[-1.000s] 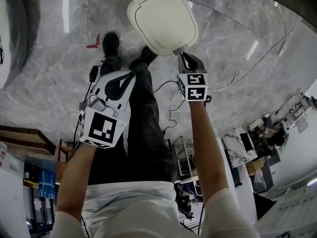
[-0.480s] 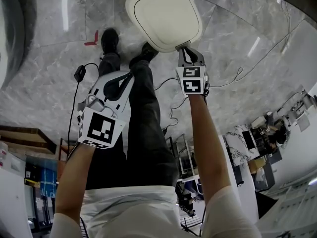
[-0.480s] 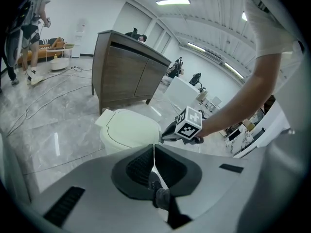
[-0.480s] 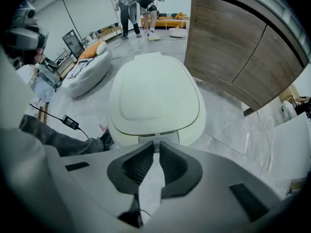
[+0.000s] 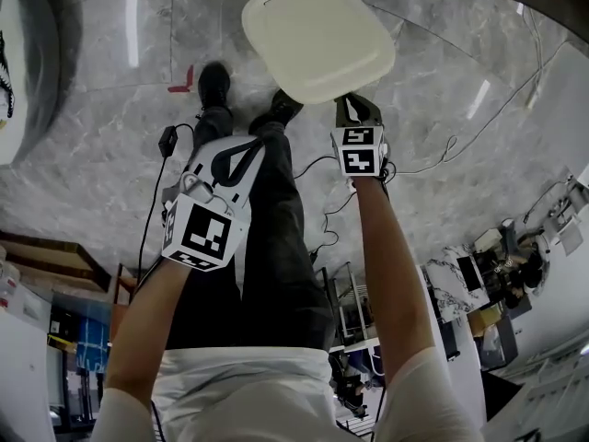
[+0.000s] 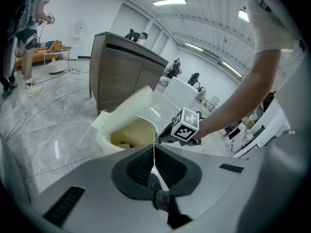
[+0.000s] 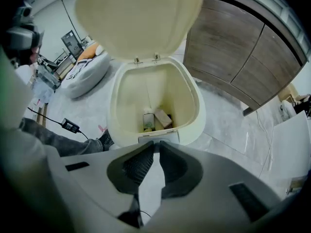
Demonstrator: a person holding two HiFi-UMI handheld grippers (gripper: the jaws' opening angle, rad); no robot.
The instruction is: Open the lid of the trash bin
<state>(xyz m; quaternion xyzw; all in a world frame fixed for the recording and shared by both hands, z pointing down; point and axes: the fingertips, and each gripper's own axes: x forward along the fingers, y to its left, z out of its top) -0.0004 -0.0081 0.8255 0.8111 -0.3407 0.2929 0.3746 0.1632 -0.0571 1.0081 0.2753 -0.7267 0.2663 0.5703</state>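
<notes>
The cream trash bin (image 7: 155, 106) stands on the marble floor with its lid (image 7: 138, 18) swung up on the rear hinges. Small boxes (image 7: 156, 120) lie at the bottom. From the head view the raised lid (image 5: 317, 35) hides the bin's body. My right gripper (image 5: 354, 109) is shut and empty, its tips (image 7: 156, 143) right at the grey latch on the bin's front rim. My left gripper (image 5: 235, 155) hangs shut and empty over my left leg, short of the bin (image 6: 126, 135). The right gripper's marker cube (image 6: 186, 126) shows in the left gripper view.
A brown wooden cabinet (image 7: 243, 47) stands behind the bin. Cables (image 5: 442, 145) and a black power adapter (image 5: 167, 141) lie on the floor by my shoes (image 5: 213, 86). A grey beanbag (image 7: 90, 72) sits to the left; a person (image 6: 24, 33) stands far off.
The lid has swung up from flat on the bin to a raised tilt. My right gripper stays at the front rim; the left gripper has shifted slightly right.
</notes>
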